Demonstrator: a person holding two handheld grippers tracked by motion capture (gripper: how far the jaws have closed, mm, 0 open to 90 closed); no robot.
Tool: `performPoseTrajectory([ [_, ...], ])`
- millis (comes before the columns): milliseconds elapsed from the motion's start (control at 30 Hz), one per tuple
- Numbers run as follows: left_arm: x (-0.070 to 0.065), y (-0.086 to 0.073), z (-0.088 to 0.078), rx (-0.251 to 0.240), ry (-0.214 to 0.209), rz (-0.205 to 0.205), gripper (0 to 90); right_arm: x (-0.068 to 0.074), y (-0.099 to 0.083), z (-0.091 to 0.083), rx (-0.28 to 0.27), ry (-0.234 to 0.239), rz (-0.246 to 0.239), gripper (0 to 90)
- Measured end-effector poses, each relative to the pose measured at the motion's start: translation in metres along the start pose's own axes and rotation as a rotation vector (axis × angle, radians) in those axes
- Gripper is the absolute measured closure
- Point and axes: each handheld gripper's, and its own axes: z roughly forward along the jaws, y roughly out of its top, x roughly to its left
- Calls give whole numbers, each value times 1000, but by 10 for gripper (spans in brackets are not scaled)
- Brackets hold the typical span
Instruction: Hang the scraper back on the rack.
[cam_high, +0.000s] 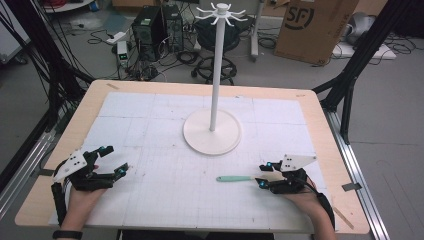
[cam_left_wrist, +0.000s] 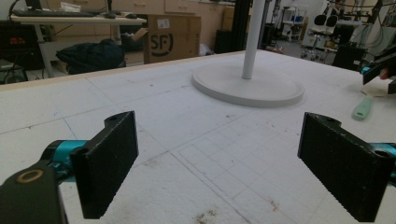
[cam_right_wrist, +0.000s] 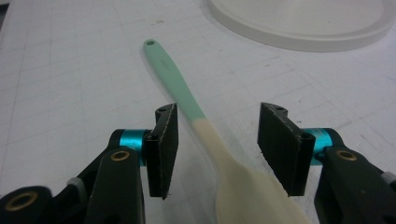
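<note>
Black jaws of the right gripper stand part-way apart on either side of a spatula, seen close up in the right gripper view; neither pad touches it, a gap showing on both sides. The spatula lies flat on the white gridded mat, its cream blade nearest the camera and passing under the jaws, its mint-green handle running away from them toward the rim of the stand's base. Its long axis runs nearly straight out along the line of the jaws, leaning a little to the left, so a squeeze would take it across the neck, just where green meets cream.

From the high view, the right gripper sits at the near right of the table, with the spatula pointing from it toward the left, handle end outward. The left gripper rests well apart at the near left, its jaws wide open on nothing, as its own view confirms. The right hand is plainly the nearer one.

Farther back, mid-table, the white hook stand rises on its round base, with its hooks at the top. The likely next step is closing on the spatula.
</note>
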Motion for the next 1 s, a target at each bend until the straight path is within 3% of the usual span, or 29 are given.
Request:
performPoseTrajectory([
  [133,0,0,0,0,-1,3,126,1,3,7,68,8,-36,586],
  [267,-1,0,0,0,0,6,126,0,6,11,100,12,-51,627],
  [700,-1,0,0,1,0,7,127,-7,10,15,155,50,-16,640],
  [833,-1,0,0,4,3,11,126,-8,15,18,190,66,-13,698],
  [1000,-1,0,1,5,3,11,127,-8,15,18,192,62,10,749],
])
